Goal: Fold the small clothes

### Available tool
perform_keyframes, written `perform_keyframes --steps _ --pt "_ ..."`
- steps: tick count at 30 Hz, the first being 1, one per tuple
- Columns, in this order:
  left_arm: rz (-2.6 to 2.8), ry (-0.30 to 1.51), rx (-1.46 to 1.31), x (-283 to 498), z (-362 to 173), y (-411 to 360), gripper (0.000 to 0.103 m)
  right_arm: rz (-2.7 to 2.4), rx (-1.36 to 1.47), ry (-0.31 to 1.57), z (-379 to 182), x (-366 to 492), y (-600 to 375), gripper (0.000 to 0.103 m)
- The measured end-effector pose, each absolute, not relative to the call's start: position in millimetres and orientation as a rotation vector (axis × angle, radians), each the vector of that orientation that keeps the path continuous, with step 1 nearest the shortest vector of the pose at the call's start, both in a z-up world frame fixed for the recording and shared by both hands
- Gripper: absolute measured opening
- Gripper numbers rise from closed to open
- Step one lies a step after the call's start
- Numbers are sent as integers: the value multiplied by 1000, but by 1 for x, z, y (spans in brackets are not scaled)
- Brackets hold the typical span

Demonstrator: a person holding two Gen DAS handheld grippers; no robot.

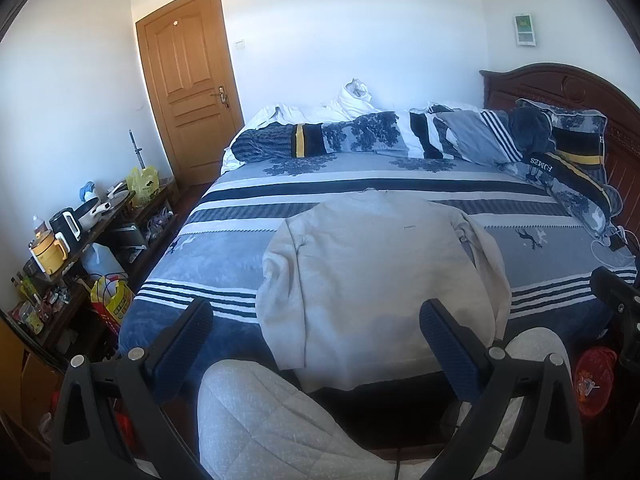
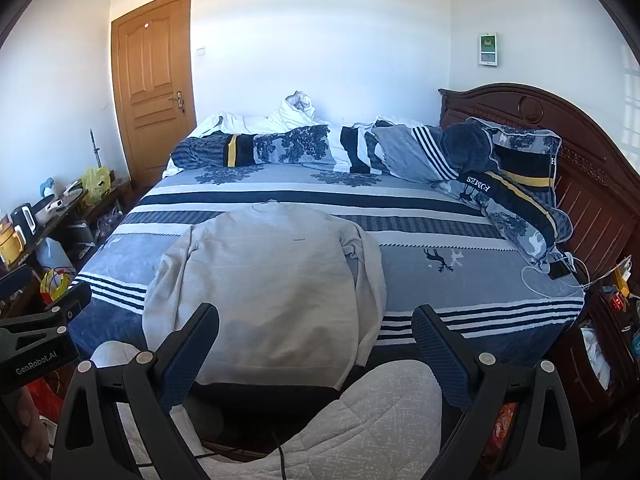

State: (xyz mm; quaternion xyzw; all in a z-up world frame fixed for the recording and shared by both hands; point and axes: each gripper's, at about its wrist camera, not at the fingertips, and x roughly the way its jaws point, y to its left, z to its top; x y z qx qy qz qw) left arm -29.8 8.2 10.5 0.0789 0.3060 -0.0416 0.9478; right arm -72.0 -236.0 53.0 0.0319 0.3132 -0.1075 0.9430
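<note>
A pale grey sweater [image 1: 380,276] lay flat on the bed [image 1: 560,276], front up, collar toward the far side, hem hanging over the near edge, sleeves down its sides; the left gripper [image 1: 316,328] and right gripper [image 2: 316,330] hovered above that hem, jaws wide apart, holding nothing; quilted knees [image 2: 360,420] showed below.

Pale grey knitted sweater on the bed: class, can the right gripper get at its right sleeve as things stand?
Probably yes: the right gripper is open, and nothing covers the pale grey knitted sweater.
</note>
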Motion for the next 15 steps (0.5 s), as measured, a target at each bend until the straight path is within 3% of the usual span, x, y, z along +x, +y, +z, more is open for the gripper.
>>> perform_keyframes --steps 15 --pt "-70 650 141 -26 5 14 103 -222 71 633 51 -73 -237 99"
